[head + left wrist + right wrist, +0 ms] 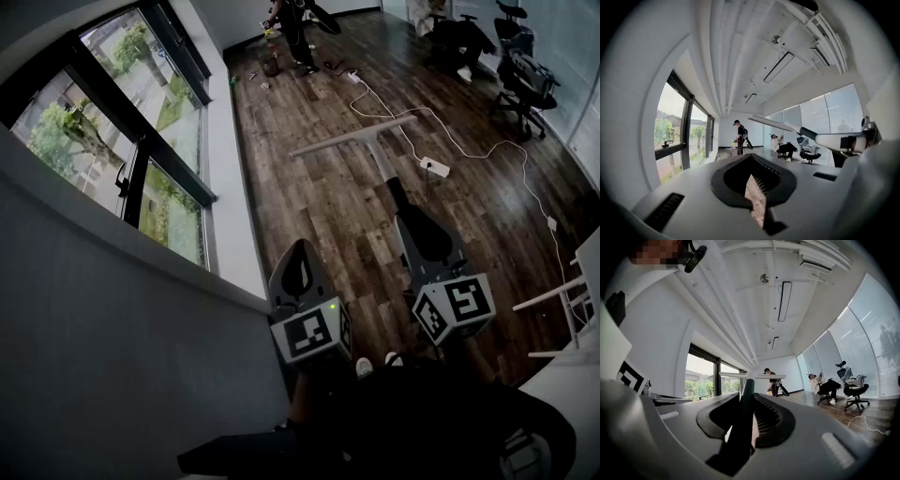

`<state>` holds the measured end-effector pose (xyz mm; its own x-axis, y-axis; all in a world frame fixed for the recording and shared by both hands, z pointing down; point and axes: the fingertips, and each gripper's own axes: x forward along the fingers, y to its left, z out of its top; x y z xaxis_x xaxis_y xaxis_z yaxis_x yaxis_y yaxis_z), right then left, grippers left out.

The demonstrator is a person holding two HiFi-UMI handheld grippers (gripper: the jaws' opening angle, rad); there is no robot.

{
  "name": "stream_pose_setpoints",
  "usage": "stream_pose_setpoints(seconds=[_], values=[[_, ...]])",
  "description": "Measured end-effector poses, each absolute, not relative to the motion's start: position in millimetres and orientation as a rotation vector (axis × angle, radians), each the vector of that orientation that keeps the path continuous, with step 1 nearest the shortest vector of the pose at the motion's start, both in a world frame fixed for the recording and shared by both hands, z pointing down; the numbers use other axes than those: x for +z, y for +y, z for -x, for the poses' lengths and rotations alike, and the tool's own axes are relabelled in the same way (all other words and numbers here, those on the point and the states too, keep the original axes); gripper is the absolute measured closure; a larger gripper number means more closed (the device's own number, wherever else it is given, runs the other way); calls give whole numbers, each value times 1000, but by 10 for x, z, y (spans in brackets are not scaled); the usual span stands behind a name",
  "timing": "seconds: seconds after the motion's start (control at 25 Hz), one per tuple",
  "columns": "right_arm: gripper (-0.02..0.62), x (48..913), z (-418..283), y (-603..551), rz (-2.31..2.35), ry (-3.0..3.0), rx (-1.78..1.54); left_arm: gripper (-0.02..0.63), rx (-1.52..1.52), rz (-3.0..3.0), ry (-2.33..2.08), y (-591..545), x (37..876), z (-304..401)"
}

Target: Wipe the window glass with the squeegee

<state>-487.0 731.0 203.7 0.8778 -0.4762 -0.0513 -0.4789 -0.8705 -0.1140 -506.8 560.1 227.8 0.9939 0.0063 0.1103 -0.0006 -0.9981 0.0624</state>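
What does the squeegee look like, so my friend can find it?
Look right of the big window, out over the dark wood floor. The squeegee sticks out of the right tongs: a dark handle topped by a long pale crossbar. Only it makes a T; the white cables nearby are thin and curly.

Dark wood floor (328, 197), grey wall (94, 356), daylit windows (122, 122) along the left, office chairs (525, 80), white ceiling (740, 47)
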Motion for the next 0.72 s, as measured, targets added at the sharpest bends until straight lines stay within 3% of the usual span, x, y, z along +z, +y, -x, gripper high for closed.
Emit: stream_pose_setpoints(seconds=[0.72], values=[[500, 2059, 4806, 7105, 2897, 734, 7, 604, 195, -3061, 0, 5346, 2351, 5006]])
